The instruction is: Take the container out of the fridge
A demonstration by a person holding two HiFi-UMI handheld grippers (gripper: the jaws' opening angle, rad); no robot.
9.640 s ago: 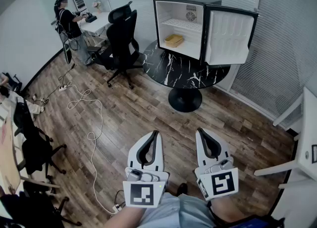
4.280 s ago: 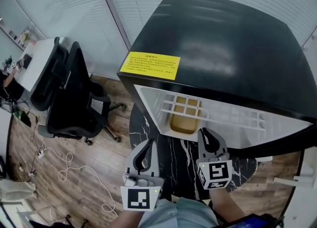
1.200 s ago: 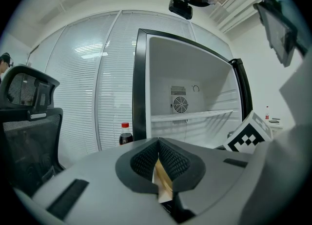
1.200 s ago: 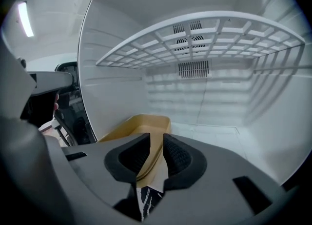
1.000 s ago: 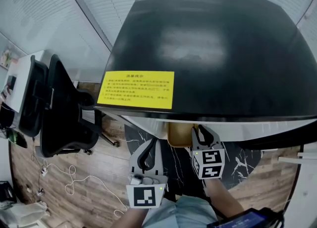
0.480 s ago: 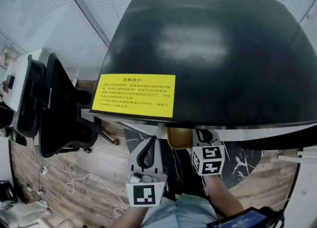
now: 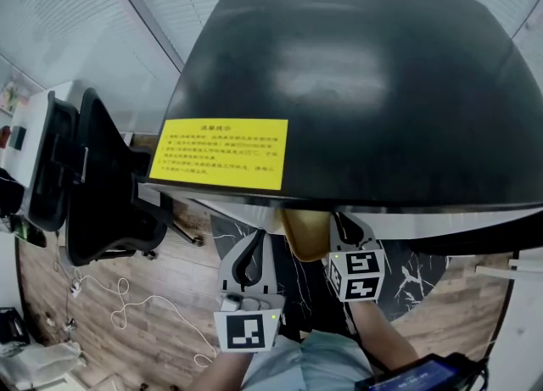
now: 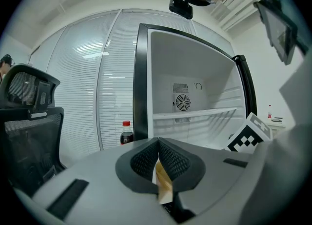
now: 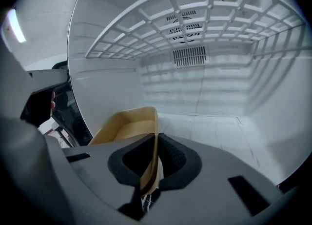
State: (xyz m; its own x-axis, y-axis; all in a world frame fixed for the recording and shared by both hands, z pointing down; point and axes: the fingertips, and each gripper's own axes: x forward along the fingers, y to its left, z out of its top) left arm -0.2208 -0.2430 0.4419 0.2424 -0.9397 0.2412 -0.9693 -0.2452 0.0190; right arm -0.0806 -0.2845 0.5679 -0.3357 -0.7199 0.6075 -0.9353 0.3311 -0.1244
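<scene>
**Right jaws clamped on container wall; pull-out under way**

Jaws of the right gripper (image 9: 157,140) are closed hard on the right-hand wall of the tan container (image 9: 124,127), with the thin wall pinched between the pads. Jaws of the left gripper (image 8: 158,143) are pressed together and nothing is gripped. A tan sliver is seen through the slot below the tips; it is judged to be the container beyond, not a held thing. In the head view the left gripper is held low, outside the fridge (image 7: 356,84) and apart from the container.

The container is seen at the front of the fridge floor, under the white wire shelf (image 9: 195,21). A patch of black marble is glimpsed under its near end, so that end is judged to be already past the front lip, over the marble table (image 7: 416,279).

Compared with half a second ago, more of the container is shown below the fridge's top edge in the head view, and the right gripper's marker cube is set a little nearer the person. The grasp is thus taken as done and the withdrawal as begun, but the container is not yet clear of the fridge.

A straight pull back is still needed. Only one thin wall is held, so sagging or twisting of the free side is a risk.
</scene>
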